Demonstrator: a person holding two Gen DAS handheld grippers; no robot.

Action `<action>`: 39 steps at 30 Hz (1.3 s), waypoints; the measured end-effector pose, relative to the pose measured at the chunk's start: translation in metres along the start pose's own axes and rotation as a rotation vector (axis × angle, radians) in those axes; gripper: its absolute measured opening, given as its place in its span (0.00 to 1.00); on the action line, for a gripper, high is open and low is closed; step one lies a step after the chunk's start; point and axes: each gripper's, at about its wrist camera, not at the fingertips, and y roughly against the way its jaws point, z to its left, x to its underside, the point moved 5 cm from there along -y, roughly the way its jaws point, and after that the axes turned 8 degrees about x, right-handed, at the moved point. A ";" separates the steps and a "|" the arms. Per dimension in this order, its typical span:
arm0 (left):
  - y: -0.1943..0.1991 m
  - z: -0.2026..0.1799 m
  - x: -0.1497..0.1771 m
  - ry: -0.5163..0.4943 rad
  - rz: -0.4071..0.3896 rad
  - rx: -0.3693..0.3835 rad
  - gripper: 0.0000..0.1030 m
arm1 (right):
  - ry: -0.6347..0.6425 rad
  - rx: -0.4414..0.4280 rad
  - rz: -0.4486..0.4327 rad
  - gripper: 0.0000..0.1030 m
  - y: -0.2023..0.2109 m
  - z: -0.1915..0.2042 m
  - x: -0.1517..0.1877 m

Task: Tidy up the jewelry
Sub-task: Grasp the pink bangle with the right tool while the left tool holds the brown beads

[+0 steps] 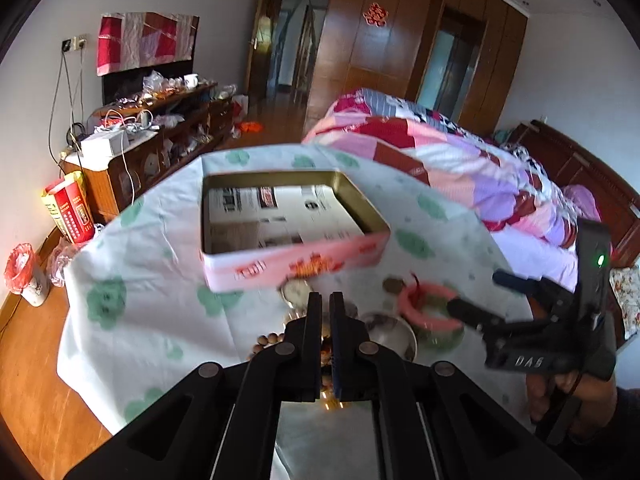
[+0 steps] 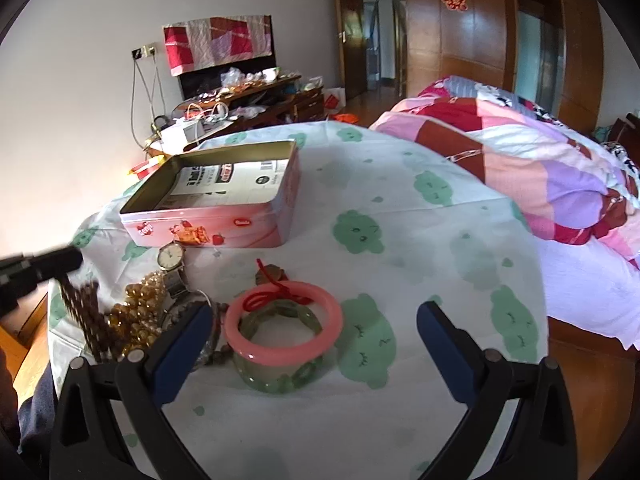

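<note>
- Pink tin box stands open and has only a printed paper inside; it waits at the far side of the cloth-covered table, I think as the place for the jewelry.
- Left gripper has its jaws closed on a brown bead string (blurred in the right view), which hangs down from the tips, long axis nearly vertical, its lower end at the pile.
- Right gripper is wide open and holds nothing; it points at the pink bangle, which lies flat on a green bangle.
- Watch lies just before the box, its strap running toward the amber beads.
</note>
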 end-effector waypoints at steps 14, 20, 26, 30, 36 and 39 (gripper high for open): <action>-0.019 0.015 -0.002 0.062 0.013 0.005 0.02 | 0.084 -0.039 0.092 0.90 -0.023 0.020 0.003; -0.021 0.018 0.001 0.071 0.025 0.010 0.02 | 0.114 -0.030 0.155 0.90 -0.039 0.023 0.011; -0.020 0.018 0.000 0.070 0.023 0.014 0.02 | 0.137 -0.035 0.158 0.81 -0.036 0.026 0.014; -0.018 0.018 -0.003 0.067 0.015 0.018 0.02 | 0.129 -0.047 0.109 0.81 -0.026 0.026 0.011; -0.012 0.015 -0.012 0.057 -0.007 0.028 0.02 | 0.124 -0.037 0.029 0.81 -0.012 0.028 -0.005; -0.010 0.015 -0.019 0.050 -0.022 0.027 0.02 | 0.129 -0.037 0.013 0.81 -0.011 0.030 -0.015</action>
